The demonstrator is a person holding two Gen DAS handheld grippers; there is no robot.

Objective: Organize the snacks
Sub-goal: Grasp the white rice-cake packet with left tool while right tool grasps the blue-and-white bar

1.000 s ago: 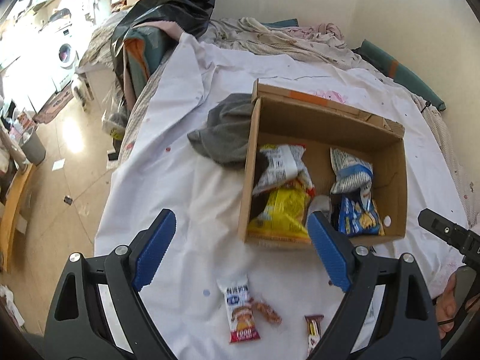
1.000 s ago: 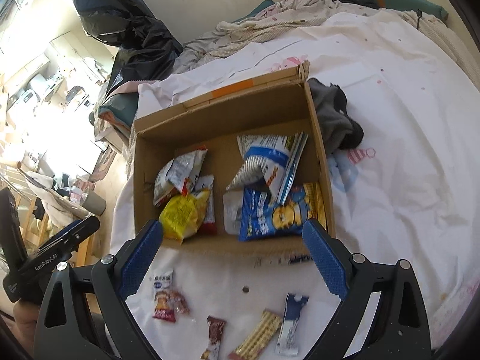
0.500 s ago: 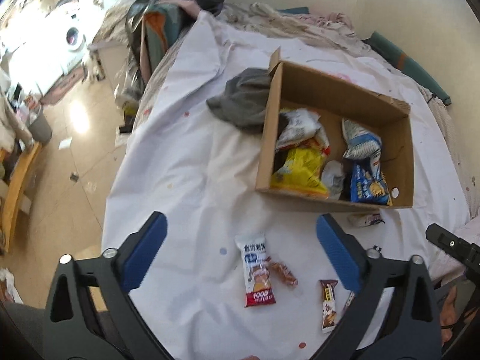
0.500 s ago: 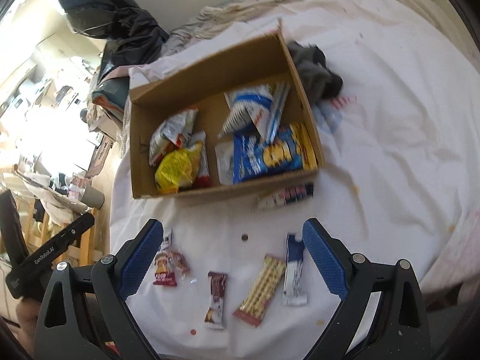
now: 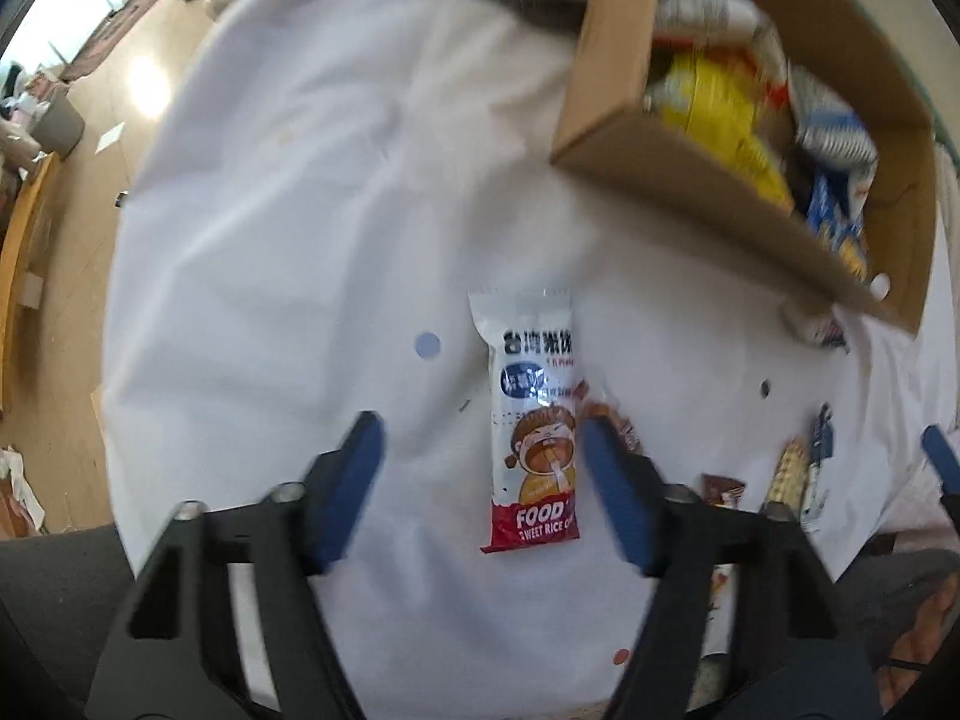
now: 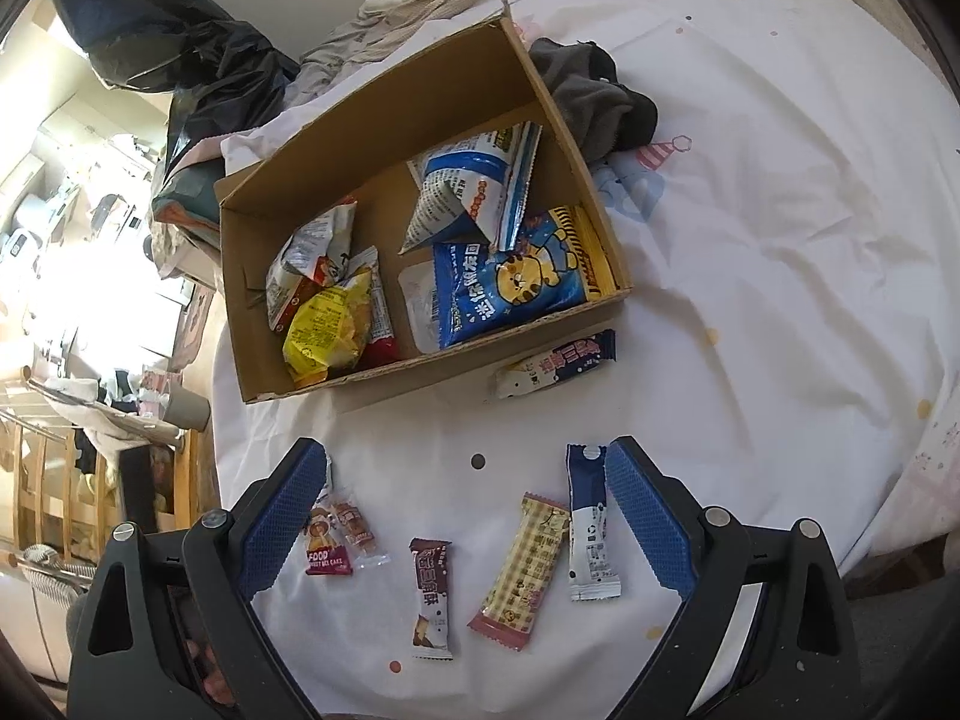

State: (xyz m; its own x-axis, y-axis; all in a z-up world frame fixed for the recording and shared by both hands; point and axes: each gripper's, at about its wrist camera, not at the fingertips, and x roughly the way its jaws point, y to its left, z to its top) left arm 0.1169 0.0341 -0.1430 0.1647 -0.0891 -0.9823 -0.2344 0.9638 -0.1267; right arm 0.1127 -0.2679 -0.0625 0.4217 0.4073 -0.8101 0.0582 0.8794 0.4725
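Left claw [image 5: 480, 480] pointing down, jaws just been closing, half-wide around the rice cake packet [image 5: 533, 420] lying between them, no pinch visible. Right claw [image 6: 465, 516] gapes over four loose snack bars [image 6: 528, 567]. Beyond, the cardboard box [image 6: 384, 381] on the bed [image 6: 780, 228].

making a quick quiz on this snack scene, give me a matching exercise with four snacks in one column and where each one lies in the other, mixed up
Snacks:
1. yellow crinkled bag
2. blue tiger packet
3. dark blue and white bar
4. brown chocolate bar

Places:
A. on the white sheet, just outside the cardboard box, by its near wall
B. inside the box, at the end nearest the grey cloth
C. on the sheet, in the row of loose bars, left of the yellow checked bar
D. inside the box, at the end far from the cloth

Pairs: 1-D, 2-B, 3-A, 4-C
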